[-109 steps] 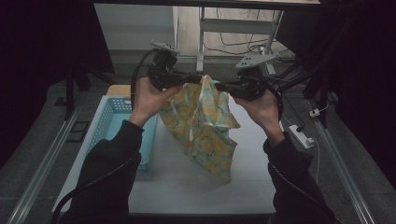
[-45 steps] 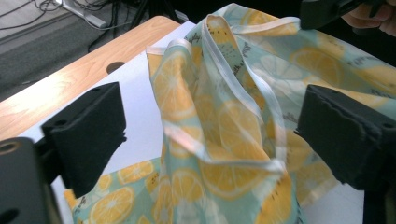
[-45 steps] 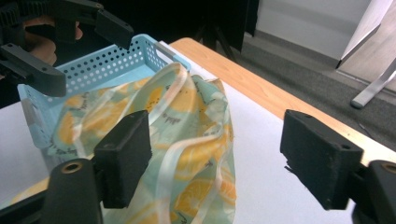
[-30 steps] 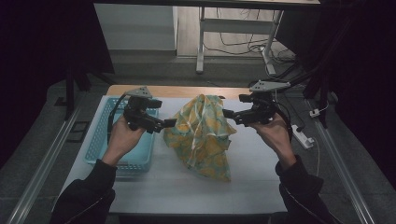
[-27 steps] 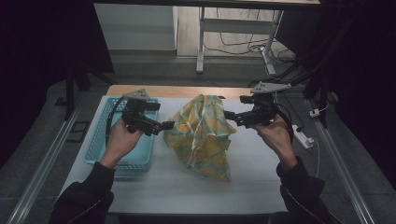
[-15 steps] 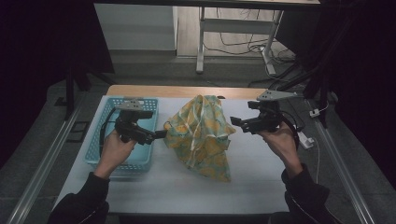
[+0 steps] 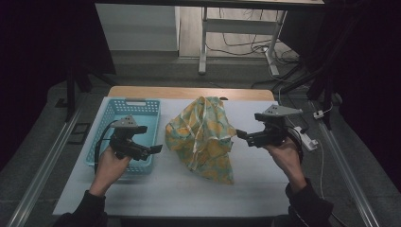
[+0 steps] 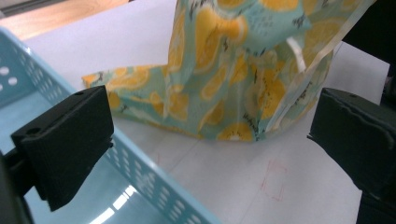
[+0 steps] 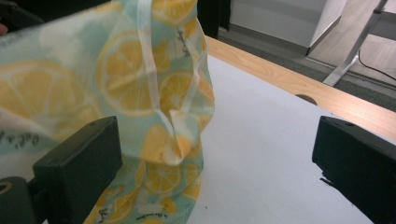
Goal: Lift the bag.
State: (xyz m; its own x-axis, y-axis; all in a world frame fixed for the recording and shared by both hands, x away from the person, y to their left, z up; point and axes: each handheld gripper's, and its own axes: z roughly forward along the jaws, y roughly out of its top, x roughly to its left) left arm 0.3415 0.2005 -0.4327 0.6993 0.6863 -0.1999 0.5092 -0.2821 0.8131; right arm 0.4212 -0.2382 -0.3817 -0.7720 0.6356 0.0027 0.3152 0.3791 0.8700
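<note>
The lemon-print cloth (image 7: 202, 137) stands in a crumpled heap near the middle of the white tabletop (image 7: 265, 189), bunched high at its far end and trailing down to a flatter corner toward the person. Its pale green fabric with yellow citrus slices and a white edging shows close up in both gripper views, resting on the tabletop with nothing gripping it.

The right tool (image 7: 242, 135) hovers just beside the cloth's right edge, pointing at it. Its jaws have just been opening and now stand wide apart; in the right gripper view the cloth lies ahead of them and behind the left pad, and the pads are not pressing on it.

The left tool (image 7: 158, 149) sits on the other side, over the near right corner of the blue basket (image 7: 118, 113), its tips a short way from the cloth. Its jaws are also spread wide with nothing between them; the left gripper view shows the perforated basket wall passing below them.

The basket lies left of the cloth, just apart from it
</note>
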